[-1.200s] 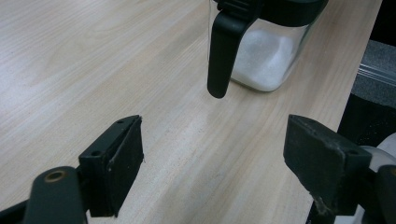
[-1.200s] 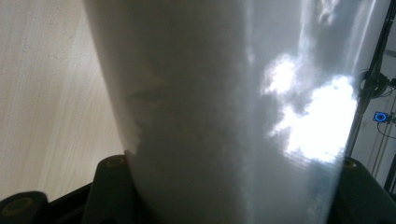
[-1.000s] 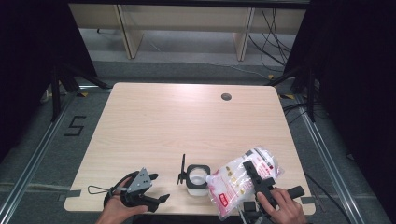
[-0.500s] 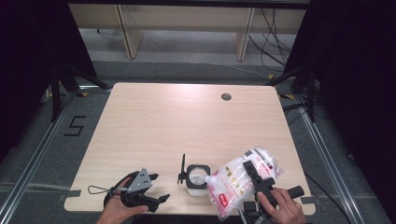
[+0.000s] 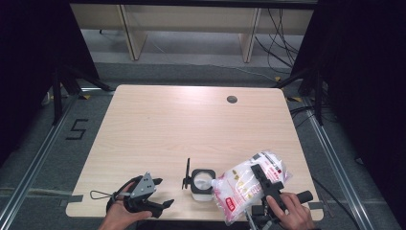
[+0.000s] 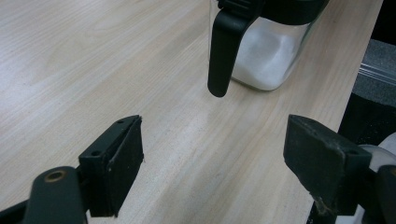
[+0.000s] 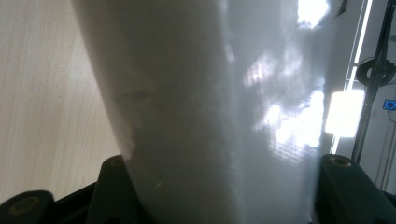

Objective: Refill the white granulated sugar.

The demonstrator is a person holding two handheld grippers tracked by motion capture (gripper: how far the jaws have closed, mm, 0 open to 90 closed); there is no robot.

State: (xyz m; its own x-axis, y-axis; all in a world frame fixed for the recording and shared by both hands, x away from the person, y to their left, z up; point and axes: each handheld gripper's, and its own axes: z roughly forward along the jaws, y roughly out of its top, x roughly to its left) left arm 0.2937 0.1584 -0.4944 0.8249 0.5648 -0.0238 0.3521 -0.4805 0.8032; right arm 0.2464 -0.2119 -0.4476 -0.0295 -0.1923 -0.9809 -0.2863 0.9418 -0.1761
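tilting bag (image 5: 249, 184) in right gripper (image 5: 266, 179), left gripper (image 5: 158, 203) level

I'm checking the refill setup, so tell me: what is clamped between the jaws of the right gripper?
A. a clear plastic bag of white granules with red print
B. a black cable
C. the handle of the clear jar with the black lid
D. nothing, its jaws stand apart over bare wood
A: the right gripper has its jaws on either side of the clear plastic bag of white granules, which spans the gap between them in the right gripper view.

Left gripper (image 5: 165, 203) fingers (image 6: 112, 163) apart, right gripper (image 5: 261, 173) clamped.
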